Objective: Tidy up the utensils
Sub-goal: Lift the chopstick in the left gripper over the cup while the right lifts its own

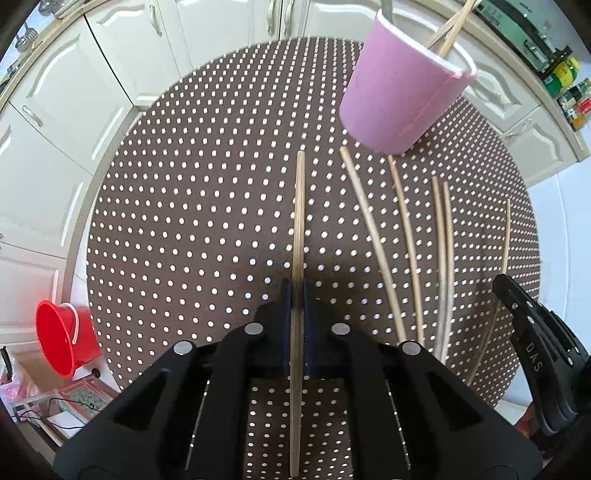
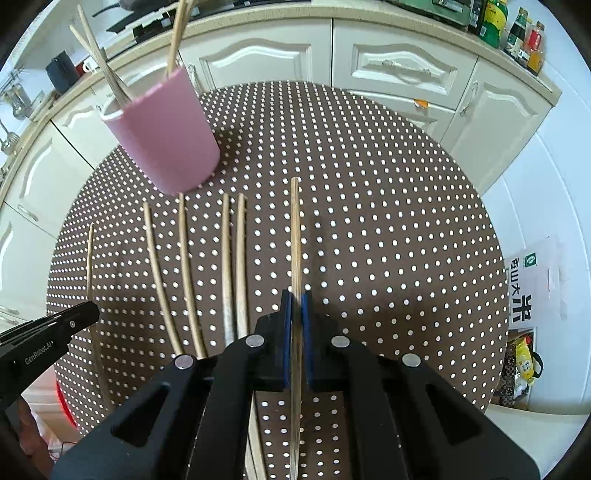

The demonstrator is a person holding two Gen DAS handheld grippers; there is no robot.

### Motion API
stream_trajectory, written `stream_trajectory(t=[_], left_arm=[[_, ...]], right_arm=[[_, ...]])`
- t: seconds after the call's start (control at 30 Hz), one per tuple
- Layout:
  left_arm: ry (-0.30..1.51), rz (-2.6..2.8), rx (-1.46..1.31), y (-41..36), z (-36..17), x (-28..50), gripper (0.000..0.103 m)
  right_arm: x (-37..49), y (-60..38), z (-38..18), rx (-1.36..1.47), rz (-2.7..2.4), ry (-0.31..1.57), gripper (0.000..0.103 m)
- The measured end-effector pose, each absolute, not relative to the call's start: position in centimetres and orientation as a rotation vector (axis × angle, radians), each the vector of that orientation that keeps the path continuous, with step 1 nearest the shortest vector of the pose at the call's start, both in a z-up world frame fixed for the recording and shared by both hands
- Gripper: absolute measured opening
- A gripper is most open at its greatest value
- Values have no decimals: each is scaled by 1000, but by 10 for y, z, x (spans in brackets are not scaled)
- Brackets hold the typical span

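Note:
My left gripper (image 1: 296, 291) is shut on a wooden chopstick (image 1: 298, 221) that points ahead, lifted over the dotted brown round table (image 1: 184, 184). My right gripper (image 2: 296, 299) is likewise shut on another chopstick (image 2: 295, 236). Each gripper shows in the other's view with its stick: the right gripper (image 1: 498, 282) at the right edge, the left gripper (image 2: 92, 310) at the left edge. Between them several chopsticks (image 2: 184, 258) lie side by side on the table. Beyond these stands a pink cup (image 1: 399, 96) (image 2: 166, 136) with a few chopsticks (image 2: 173, 40) upright in it.
White cabinets (image 2: 388, 66) ring the far side of the table. Bottles (image 2: 517, 33) stand on the counter at the far right. A red bucket (image 1: 62, 339) sits on the floor left of the table, and a rice bag (image 2: 532, 280) is on the right.

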State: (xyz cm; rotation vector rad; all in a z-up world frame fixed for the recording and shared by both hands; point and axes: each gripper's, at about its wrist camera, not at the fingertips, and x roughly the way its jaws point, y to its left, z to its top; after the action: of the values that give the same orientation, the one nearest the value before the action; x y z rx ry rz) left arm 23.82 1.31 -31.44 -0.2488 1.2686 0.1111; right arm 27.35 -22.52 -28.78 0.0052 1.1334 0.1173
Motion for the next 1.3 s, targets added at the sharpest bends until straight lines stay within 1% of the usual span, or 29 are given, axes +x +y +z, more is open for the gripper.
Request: stream_trajectory(t=[0.13,0.5,1.03,1.3], left_arm=[[1234,110,-259,6,-294,237,7],[1114,98,-275,8,-245,232,7],[907,64,-237,-3,-167,236,7],[827,50,-257,-1,-129,238,6]], right_arm=[[270,-210,-268,25,115,1094,5],[269,-221,-208,123,97,940,5],[267,-224,-136,159,150,731,5],[273,-228,-91,190,185,627,5]])
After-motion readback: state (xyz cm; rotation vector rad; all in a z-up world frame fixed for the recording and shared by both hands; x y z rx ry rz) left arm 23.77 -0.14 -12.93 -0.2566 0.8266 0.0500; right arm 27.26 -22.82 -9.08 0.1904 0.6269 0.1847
